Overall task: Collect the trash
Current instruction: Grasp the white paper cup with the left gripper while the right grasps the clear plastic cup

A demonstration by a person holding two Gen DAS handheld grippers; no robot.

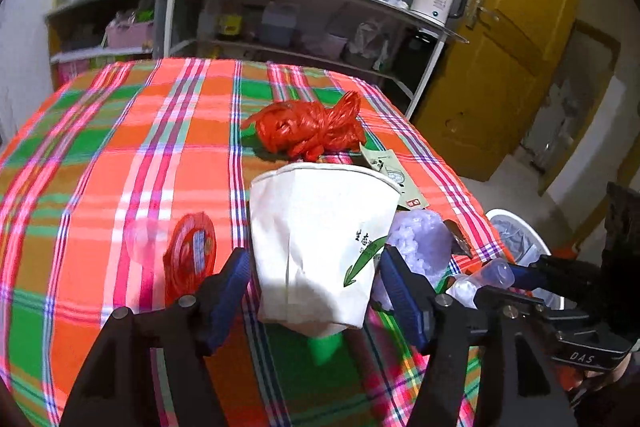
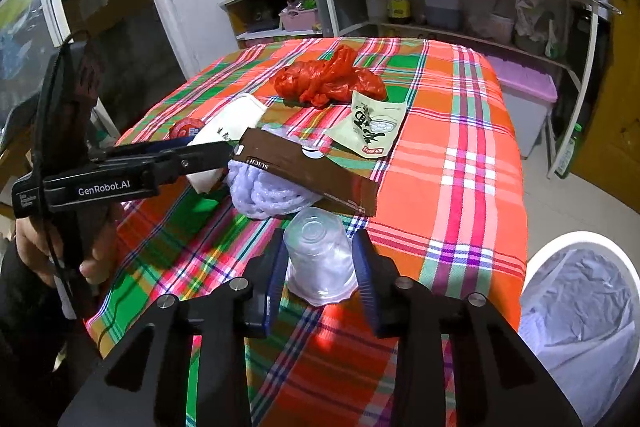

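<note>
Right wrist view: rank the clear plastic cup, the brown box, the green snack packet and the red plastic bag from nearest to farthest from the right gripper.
1. Clear plastic cup, between the right gripper's fingers.
2. Brown box, just beyond, tilted.
3. Green snack packet, farther, right of centre.
4. Red plastic bag, farthest, mid-table.

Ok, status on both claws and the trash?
Left claw open, straddling white paper cup. Right claw shut on clear plastic cup. Bin beside table, nothing in between.
</note>
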